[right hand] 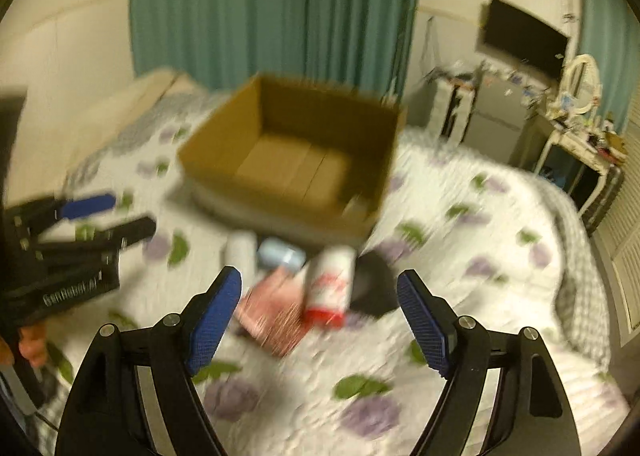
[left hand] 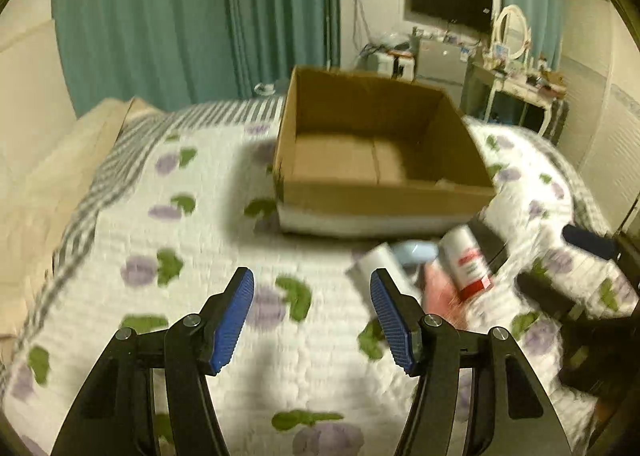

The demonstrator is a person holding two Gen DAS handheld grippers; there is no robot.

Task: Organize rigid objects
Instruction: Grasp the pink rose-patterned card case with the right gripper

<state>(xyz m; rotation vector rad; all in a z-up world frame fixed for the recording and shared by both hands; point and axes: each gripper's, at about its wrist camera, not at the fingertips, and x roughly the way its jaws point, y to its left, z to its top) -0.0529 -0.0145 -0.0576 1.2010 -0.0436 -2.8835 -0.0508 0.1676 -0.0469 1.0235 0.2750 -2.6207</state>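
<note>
An open, empty cardboard box [left hand: 376, 144] sits on the flowered bedspread; it also shows in the right wrist view [right hand: 288, 152]. In front of it lies a blurred pile: a white bottle with a red cap [left hand: 466, 262] [right hand: 330, 284], a white cylinder [left hand: 382, 262] [right hand: 240, 252], a light blue object [left hand: 416, 250] [right hand: 280, 254], a pink flat item [left hand: 438, 294] [right hand: 272, 312] and a black object [right hand: 372, 284]. My left gripper [left hand: 312, 316] is open and empty, left of the pile. My right gripper [right hand: 320, 320] is open and empty, just short of the pile.
The bedspread [left hand: 192, 240] covers the bed. Teal curtains [left hand: 192, 16] hang behind. A dressing table with a mirror [left hand: 516, 68] and a wall TV [left hand: 452, 0] stand at the back right. Pillows [left hand: 60, 160] lie at the left.
</note>
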